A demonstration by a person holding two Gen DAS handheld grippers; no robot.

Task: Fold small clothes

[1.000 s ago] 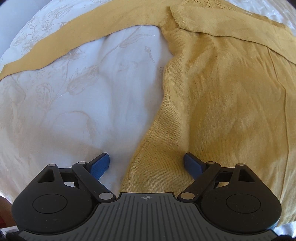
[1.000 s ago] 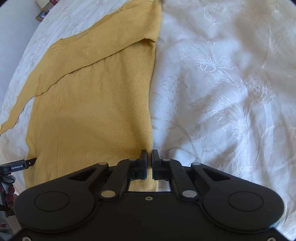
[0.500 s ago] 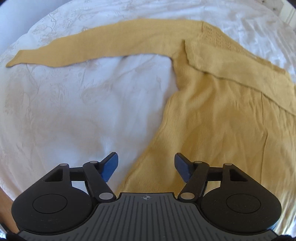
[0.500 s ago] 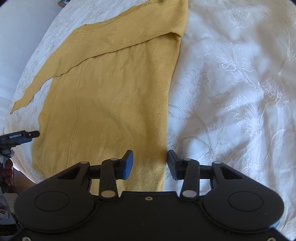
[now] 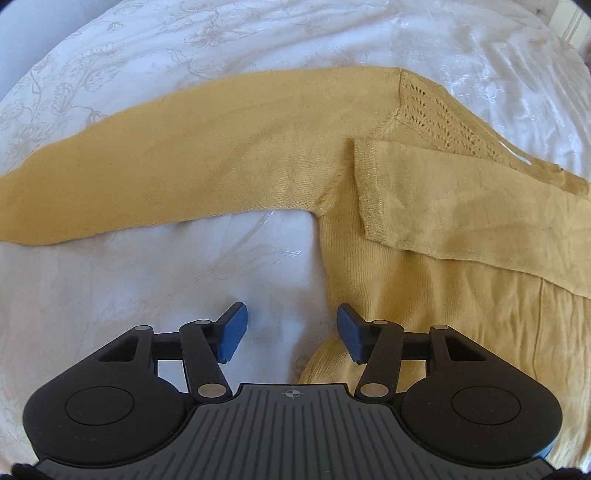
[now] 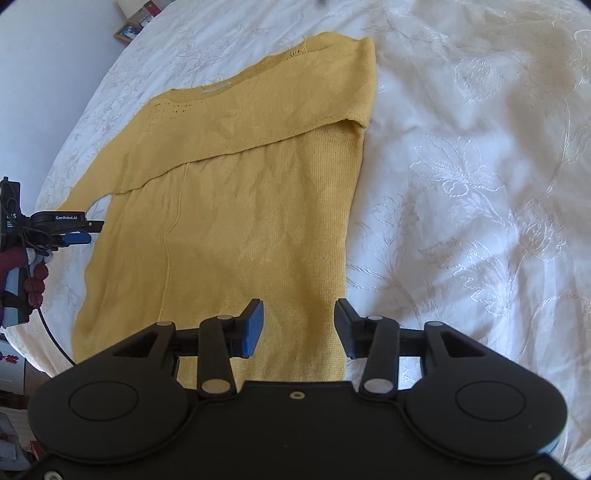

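A mustard-yellow knit sweater point(image 5: 443, 280) point(image 6: 240, 221) lies flat on a white embroidered bedspread point(image 5: 147, 288). One sleeve point(image 5: 184, 155) stretches out to the left; the other sleeve point(image 5: 461, 206) is folded across the chest. My left gripper point(image 5: 291, 328) hovers over the sweater's left side edge below the armpit. Its jaws are closing, with bare bedspread and the sweater's edge beneath them and nothing pinched. My right gripper point(image 6: 298, 326) stands open above the sweater's lower right corner, holding nothing. The left gripper point(image 6: 79, 230) also shows at the left edge of the right wrist view.
White bedspread point(image 6: 461, 184) spreads wide to the right of the sweater. A hand in a dark red glove point(image 6: 22, 266) holds the left gripper by the bed's edge. Framed items point(image 6: 133, 18) sit beyond the far corner.
My right gripper let go of the sweater's hem edge and opened. The left gripper moved up along the sweater's side toward the armpit, its jaws narrowing.
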